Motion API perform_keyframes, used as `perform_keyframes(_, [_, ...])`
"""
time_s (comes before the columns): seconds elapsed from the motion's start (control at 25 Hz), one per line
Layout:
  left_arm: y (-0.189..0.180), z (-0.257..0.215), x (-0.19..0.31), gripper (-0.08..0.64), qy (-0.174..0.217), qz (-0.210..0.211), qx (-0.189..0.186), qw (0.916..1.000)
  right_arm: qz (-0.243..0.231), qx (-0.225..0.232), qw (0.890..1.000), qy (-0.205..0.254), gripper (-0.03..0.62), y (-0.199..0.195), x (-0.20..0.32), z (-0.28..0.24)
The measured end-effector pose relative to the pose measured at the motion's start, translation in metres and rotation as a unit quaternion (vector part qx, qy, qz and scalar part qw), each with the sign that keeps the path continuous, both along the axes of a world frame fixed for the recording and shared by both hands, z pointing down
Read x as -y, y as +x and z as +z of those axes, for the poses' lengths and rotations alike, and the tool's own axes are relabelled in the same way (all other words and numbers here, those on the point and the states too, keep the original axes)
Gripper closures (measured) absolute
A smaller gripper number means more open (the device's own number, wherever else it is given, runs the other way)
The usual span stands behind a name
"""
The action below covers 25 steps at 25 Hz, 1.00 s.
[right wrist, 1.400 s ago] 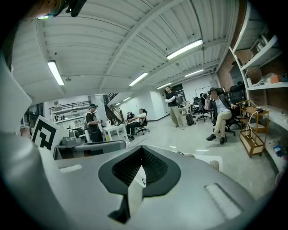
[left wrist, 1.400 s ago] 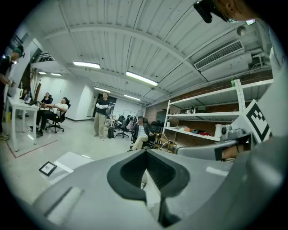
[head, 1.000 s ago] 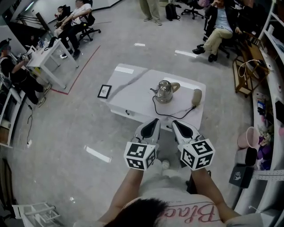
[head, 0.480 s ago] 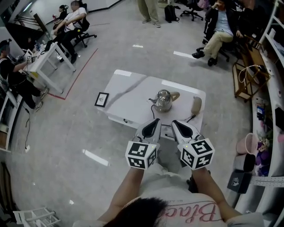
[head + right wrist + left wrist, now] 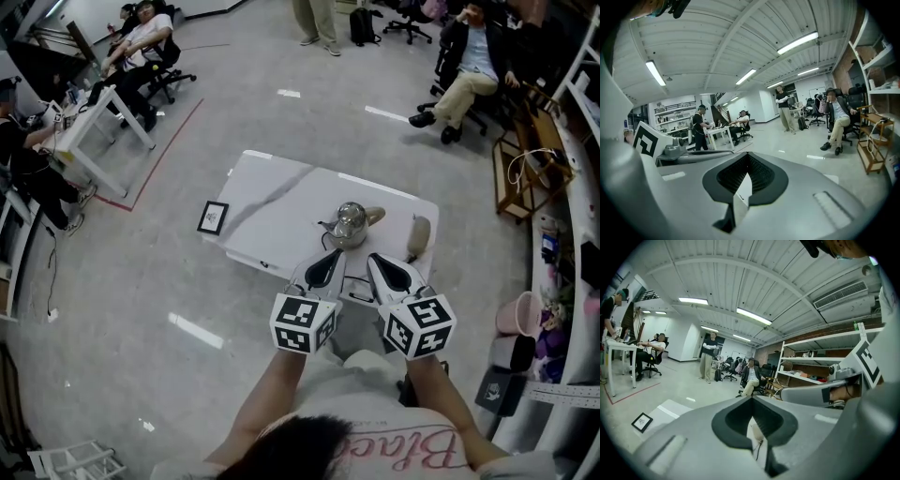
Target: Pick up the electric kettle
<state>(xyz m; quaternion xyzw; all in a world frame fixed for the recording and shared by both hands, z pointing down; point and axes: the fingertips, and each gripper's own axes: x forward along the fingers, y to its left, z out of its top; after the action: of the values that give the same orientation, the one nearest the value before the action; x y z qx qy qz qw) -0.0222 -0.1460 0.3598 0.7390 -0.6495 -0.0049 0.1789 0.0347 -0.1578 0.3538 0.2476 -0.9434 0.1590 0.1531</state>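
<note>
At 12 o'clock on table (image 5: pixel 272 202), electric kettle (image 5: pixel 350 223) sitting: rigid, slick steel, likely weighty, so handle (image 5: pixel 372 215) at its 2 o'clock suiting grasp. Left gripper (image 5: pixel 333 255), right gripper (image 5: pixel 376 260) hovering, jaws pressed together, empty.

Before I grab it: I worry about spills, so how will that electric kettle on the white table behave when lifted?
The electric kettle looks like polished metal, so it is probably rigid but slippery on its rounded body; the tan handle seems safer. The black cord lying by it may tug back if attached.

Kettle (image 5: pixel 350 223) on table (image 5: pixel 272 202); left claw (image 5: pixel 334 255), right claw (image 5: pixel 374 259) before it.
</note>
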Motion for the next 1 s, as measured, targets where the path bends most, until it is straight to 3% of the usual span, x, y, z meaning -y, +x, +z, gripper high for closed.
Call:
perform_keyframes(0.24, [-0.01,0.008,0.02,0.558,-0.002,-0.021,-0.016,0.9996,-0.012,-0.007,1.0,0.001,0.569,-0.003,0.022,0.004])
perform_keyframes(0.6, [0.005,0.02,0.055,0.558,-0.006,-0.09,-0.017,0.9958,-0.049,-0.008,0.999,-0.018,0.569,0.032,0.065,0.02])
perform_keyframes(1.0, [0.043,0.04,0.087,0.558,-0.026,-0.191,-0.004,0.9812,-0.124,-0.003,0.991,-0.043,0.569,0.079,0.13,0.038])
